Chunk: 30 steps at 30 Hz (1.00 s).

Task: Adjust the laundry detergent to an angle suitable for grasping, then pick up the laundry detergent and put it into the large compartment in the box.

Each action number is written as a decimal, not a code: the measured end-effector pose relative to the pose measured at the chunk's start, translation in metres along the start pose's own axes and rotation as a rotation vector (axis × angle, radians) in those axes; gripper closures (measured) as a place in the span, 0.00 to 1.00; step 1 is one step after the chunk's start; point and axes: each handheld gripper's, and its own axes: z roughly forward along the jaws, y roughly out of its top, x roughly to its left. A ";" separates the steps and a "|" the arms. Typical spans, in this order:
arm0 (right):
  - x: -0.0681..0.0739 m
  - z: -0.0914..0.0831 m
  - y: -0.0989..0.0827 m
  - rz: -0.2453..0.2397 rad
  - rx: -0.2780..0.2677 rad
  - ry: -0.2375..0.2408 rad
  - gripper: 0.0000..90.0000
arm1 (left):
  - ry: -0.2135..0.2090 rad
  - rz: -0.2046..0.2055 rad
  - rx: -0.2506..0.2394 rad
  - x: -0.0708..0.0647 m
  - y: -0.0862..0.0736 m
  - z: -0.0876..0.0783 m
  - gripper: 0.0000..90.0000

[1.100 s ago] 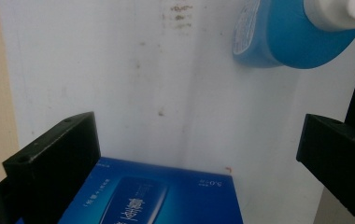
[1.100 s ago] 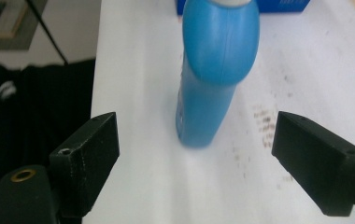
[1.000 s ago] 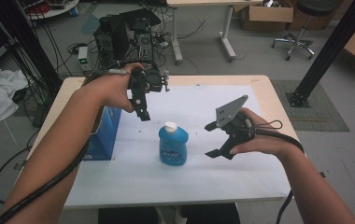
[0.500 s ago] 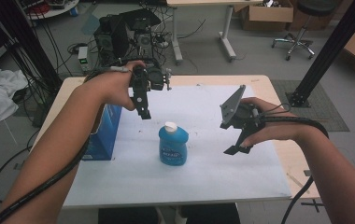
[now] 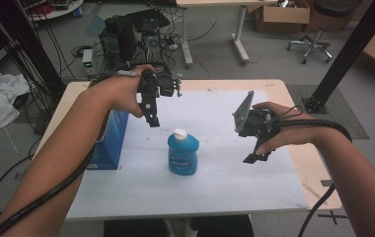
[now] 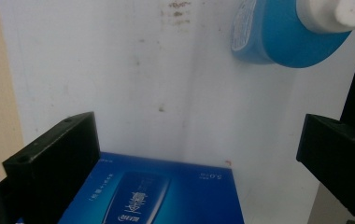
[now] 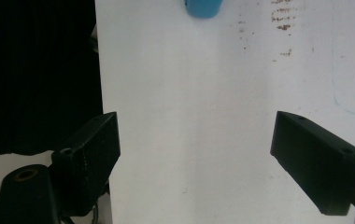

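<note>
A squat, rounded blue plastic bottle (image 5: 183, 154) with a white cap stands upright near the middle of the bench (image 5: 215, 190), on its smooth white sheet with faint brown specks. The left gripper (image 5: 152, 118) hangs above the bench at about ten o'clock from the bottle, its blocky black fingers (image 6: 56, 161) spread wide with nothing between them. A glossy blue cardboard box (image 5: 110, 143) sits at the bottle's nine o'clock, near the sheet's edge. The right gripper (image 5: 254, 154) hovers at three o'clock, well apart from the bottle, fingers (image 7: 320, 163) likewise spread and empty.
</note>
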 end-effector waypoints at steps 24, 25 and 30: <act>-0.003 -0.007 -0.002 0.007 0.002 -0.015 0.18 | 0.015 0.015 0.005 -0.003 0.007 -0.008 0.00; -0.003 -0.007 -0.001 0.005 0.003 -0.016 0.18 | 0.011 0.013 -0.004 -0.004 0.007 -0.007 0.00; -0.003 -0.007 -0.002 0.003 0.007 -0.005 0.18 | 0.005 0.017 0.008 -0.004 0.007 -0.004 0.00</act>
